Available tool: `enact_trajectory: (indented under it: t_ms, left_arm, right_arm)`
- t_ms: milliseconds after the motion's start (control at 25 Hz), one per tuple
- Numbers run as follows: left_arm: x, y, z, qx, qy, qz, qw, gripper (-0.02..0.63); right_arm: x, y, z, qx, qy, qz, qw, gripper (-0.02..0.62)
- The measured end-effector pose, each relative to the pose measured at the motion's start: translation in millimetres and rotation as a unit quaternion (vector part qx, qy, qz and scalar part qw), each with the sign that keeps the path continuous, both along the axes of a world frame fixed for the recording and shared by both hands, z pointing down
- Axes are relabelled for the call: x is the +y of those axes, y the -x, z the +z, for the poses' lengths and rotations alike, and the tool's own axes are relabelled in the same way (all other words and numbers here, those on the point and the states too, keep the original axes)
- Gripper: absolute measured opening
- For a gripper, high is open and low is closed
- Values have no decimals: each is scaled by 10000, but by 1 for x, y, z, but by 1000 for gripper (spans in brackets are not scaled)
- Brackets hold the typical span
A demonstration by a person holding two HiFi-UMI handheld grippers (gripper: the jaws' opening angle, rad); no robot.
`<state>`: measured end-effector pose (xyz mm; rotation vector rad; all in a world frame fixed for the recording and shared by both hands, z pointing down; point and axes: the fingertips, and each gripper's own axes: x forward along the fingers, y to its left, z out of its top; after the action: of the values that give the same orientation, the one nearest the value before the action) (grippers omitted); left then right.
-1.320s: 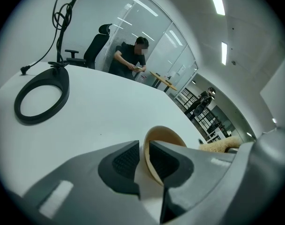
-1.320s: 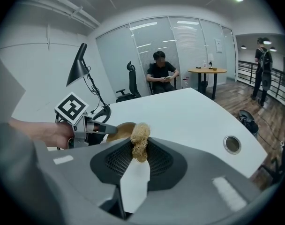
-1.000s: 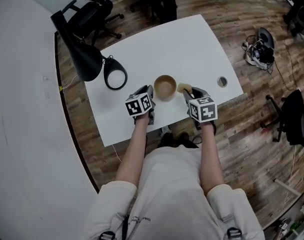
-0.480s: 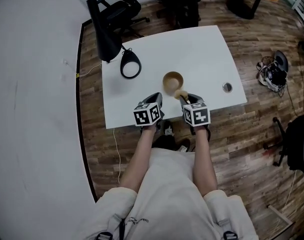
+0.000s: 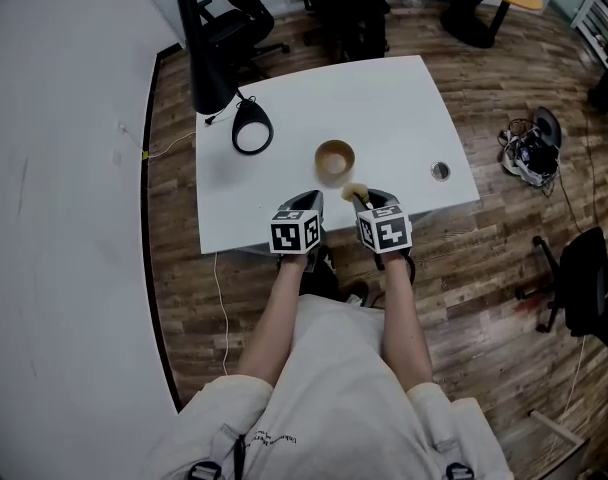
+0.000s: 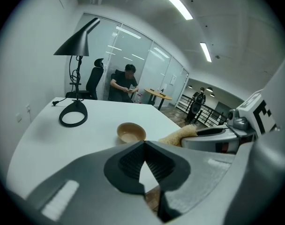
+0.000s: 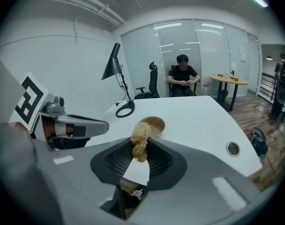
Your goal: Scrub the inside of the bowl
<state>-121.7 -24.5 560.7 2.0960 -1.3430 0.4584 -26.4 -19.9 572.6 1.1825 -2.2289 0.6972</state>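
Holding left gripper (image 5: 305, 204) and right gripper (image 5: 370, 201) closer together than a second ago, round tan bowl (image 5: 334, 158) just beyond on the white table (image 5: 384, 98). Pressing left tongs together, empty, bowl ahead. Pinching pale fibrous scrubber (image 7: 141, 142) in right tongs, bowl just behind.

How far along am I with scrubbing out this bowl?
Done: the right gripper is clamped on the fibrous scrubber. In hand: both grippers sit at the near edge of the table, the left gripper shut and empty. Left: the bowl stands beyond them, untouched, so all scrubbing remains.
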Motion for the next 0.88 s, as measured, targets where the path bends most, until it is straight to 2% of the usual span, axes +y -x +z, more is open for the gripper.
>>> enact_trajectory:
  t_ms: [400, 600, 880]
  left_arm:
    - [19, -11, 12, 1, 51, 175, 9998, 3]
    - [27, -11, 19, -179, 47, 272, 9995, 3]
    - [31, -6, 17, -199, 22, 214, 9996, 3]
  right_arm:
    - [6, -6, -2, 258, -185, 96, 9994, 100]
    - [5, -4, -1, 192, -284, 95, 9994, 100]
    - [7, 4, -3, 151, -322, -24, 9994, 100]
